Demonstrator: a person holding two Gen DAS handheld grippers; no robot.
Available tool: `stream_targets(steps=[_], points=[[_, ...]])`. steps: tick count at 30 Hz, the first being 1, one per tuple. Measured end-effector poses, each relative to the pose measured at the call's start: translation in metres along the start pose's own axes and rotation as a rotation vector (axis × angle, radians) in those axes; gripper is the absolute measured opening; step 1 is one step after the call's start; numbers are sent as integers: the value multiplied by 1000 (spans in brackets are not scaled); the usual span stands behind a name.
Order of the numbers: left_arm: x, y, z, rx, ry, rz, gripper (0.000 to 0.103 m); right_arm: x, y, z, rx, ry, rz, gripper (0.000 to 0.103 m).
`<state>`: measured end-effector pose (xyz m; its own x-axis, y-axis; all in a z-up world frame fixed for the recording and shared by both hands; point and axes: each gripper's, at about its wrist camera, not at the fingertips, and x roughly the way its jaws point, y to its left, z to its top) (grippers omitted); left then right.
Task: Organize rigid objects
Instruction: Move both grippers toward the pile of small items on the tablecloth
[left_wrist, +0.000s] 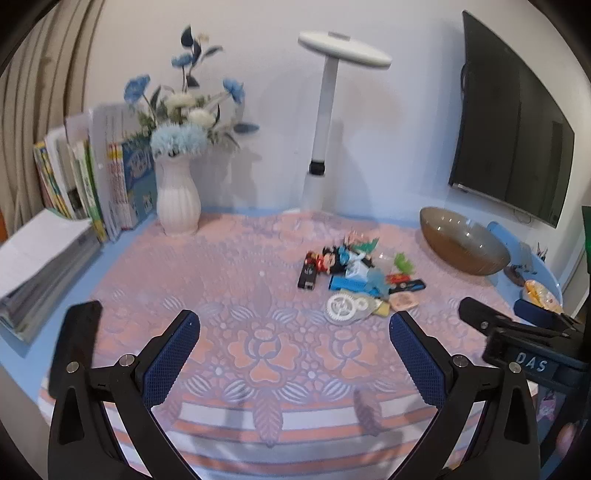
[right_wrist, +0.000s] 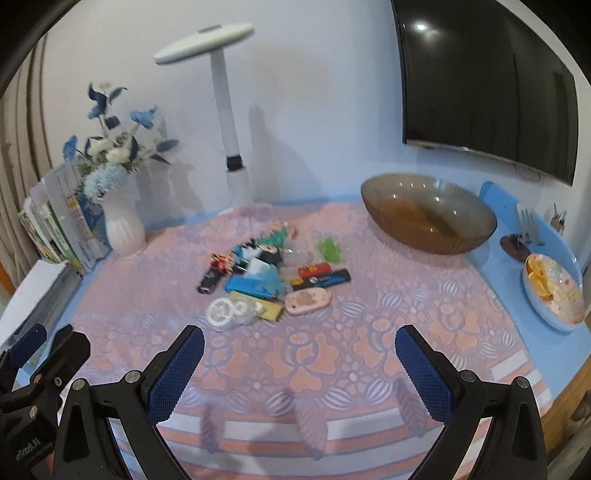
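A pink floral cloth (right_wrist: 332, 354) covers the tabletop (right_wrist: 532, 332), with a white vase (left_wrist: 178, 199) and lamp (left_wrist: 325, 122) at the wall. A pile of small toys (right_wrist: 266, 277) lies mid-cloth, near a brown glass bowl (right_wrist: 428, 218). The left gripper (left_wrist: 295, 354) and right gripper (right_wrist: 299, 369) both hover spread wide and empty, short of the pile.

Toy pile (right_wrist: 273, 273) lies left of bowl (right_wrist: 428, 221).
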<state>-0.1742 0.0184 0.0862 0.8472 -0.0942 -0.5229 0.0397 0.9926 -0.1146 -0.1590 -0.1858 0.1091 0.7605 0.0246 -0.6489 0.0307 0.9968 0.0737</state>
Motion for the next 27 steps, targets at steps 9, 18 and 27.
stream_targets(steps=[9, 18, 27], points=[[64, 3, -4, -1, 101, -56, 102, 42, -29, 5, 2, 6, -67, 103], [125, -9, 15, 102, 118, -3, 102, 100, -23, 33, -76, -34, -51, 103], [149, 2, 8, 39, 202, -36, 102, 133, -32, 18, -43, 7, 11, 103]])
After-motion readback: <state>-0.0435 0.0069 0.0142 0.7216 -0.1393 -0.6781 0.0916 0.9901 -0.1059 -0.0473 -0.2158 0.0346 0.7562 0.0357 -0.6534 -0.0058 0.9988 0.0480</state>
